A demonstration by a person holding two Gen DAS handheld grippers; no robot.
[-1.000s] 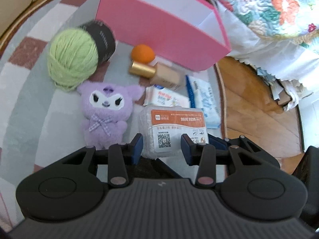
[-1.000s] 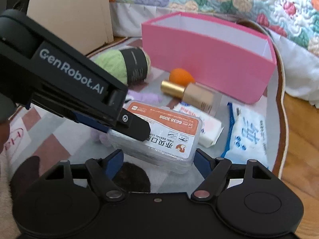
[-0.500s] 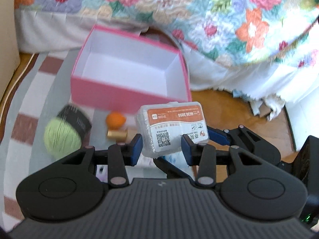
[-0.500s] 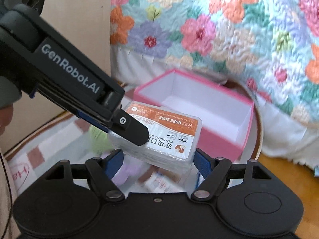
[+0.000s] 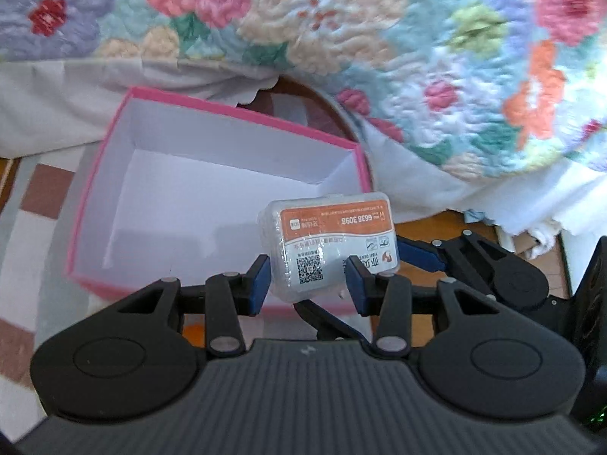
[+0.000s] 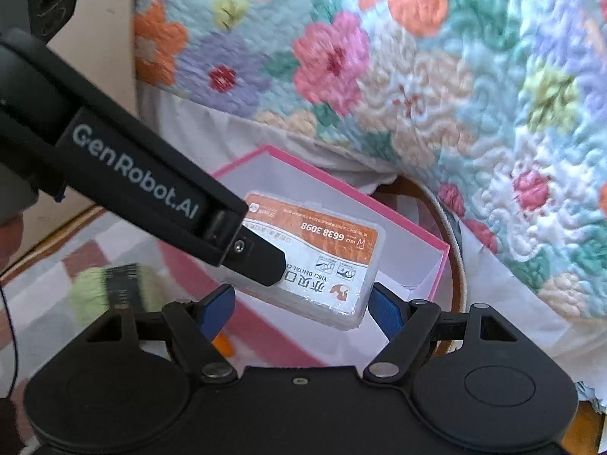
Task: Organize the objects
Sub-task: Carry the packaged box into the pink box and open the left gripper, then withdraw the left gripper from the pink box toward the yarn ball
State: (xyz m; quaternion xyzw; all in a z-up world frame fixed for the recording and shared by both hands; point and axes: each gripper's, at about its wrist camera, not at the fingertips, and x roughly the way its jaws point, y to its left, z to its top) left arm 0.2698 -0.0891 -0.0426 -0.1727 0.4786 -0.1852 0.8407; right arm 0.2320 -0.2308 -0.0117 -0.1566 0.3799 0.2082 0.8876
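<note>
The left gripper (image 5: 308, 278) pinches the dental floss box (image 5: 328, 242) above the pink box (image 5: 95, 174) — the right gripper (image 6: 301, 309) gapes wide, holding nothing.

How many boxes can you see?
2. The clear dental floss box is pinched in the left claw, up in the air. The pink box sits open on the rug behind it. Others may be hidden.

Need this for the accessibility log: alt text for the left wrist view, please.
The left gripper holds a clear plastic floss box with an orange label above the near right corner of an open pink box with a white interior. A floral quilt hangs behind, and the right gripper shows at right.
</note>
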